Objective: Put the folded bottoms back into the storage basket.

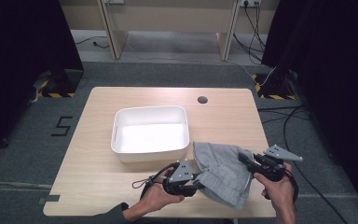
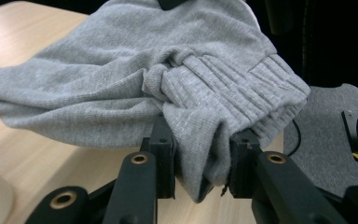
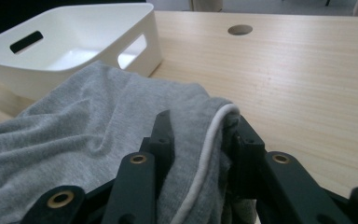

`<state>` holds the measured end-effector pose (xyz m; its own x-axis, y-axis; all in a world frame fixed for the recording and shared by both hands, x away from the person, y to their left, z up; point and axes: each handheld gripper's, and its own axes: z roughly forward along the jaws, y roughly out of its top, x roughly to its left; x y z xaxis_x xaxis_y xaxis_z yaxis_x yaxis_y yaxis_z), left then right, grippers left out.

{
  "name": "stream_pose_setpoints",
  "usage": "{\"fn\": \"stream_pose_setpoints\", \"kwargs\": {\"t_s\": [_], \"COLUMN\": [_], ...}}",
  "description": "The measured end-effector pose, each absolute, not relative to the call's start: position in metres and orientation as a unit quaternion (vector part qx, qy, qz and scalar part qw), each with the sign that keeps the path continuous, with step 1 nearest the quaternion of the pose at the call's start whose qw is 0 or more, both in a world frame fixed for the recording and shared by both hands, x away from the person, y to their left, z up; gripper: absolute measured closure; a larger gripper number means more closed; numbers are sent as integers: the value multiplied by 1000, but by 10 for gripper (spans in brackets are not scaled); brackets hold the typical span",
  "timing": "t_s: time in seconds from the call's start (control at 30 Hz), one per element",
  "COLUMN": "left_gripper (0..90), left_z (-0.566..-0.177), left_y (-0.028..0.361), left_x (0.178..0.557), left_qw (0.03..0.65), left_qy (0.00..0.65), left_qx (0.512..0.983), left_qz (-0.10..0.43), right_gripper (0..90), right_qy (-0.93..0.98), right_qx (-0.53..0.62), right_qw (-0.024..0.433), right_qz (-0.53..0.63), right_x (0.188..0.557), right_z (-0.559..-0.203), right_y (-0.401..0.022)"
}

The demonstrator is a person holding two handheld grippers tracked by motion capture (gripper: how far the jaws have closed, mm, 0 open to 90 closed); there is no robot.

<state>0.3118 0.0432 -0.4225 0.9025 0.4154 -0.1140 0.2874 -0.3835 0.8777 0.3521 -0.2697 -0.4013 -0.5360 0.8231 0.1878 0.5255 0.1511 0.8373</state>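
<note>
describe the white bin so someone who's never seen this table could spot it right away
Start at the light wooden table and look to its middle. The white bin sits there, a rectangular tub with rounded corners and handle slots in its walls, empty inside. It is the one rigid white thing, just behind the soft grey garment held at the near edge.

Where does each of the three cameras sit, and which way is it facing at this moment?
High view: fixed above the person's side, looking forward and down on the table; both forearms, left tongs and right tongs show.
Left gripper view: rides the left tongs, facing the grey garment clamped between its black jaws.
Right gripper view: rides the right tongs, facing across the garment to the white bin.
Shared: both gripper views show the garment; the high and right gripper views show the bin.
</note>
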Motion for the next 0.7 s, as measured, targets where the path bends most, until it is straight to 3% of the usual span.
{"fn": "stream_pose_setpoints", "kwargs": {"t_s": [0.47, 0.7], "left_gripper": [690, 690], "left_z": [-383, -365], "left_y": [48, 68], "left_x": [319, 331], "left_qw": [529, 535], "left_qy": [202, 219], "left_qx": [821, 811], "left_qz": [81, 93], "right_gripper": [683, 683], "right_qy": [743, 750], "right_qx": [431, 419], "right_qw": [184, 174], "right_qz": [478, 481], "right_x": [358, 382], "right_z": [-359, -341], "right_y": [-265, -245]}}
